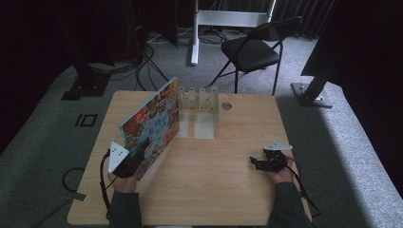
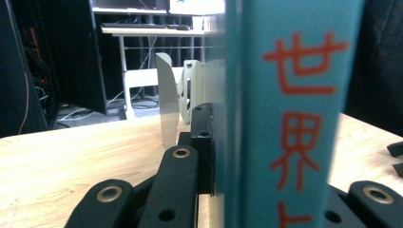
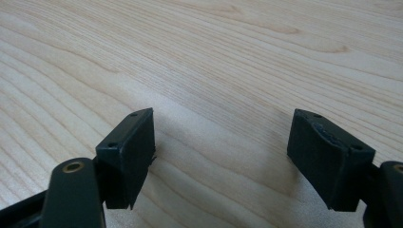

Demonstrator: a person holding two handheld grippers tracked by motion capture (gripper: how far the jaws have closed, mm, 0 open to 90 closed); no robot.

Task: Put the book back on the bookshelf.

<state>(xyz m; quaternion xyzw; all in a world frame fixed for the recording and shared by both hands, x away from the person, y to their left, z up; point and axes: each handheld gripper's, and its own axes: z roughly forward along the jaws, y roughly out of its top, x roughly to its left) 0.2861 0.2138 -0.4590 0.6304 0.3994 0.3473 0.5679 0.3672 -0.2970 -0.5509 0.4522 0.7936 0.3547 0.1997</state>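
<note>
The book (image 1: 151,124) stands tilted across the left centre of the surface (image 1: 223,190), blocking passage there. A white rack (image 1: 199,100) stands just behind it at the upper centre. The right and lower parts lie open.

Grey carpet (image 1: 332,142), black folding chair (image 1: 252,50) — dark curtains (image 1: 366,42) around.

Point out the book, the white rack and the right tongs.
book (image 1: 153,121), high view, on its colourful cover.
white rack (image 1: 199,99), high view, on its upright dividers.
right tongs (image 3: 221,159), right gripper view, midway between the open jaws.
</note>
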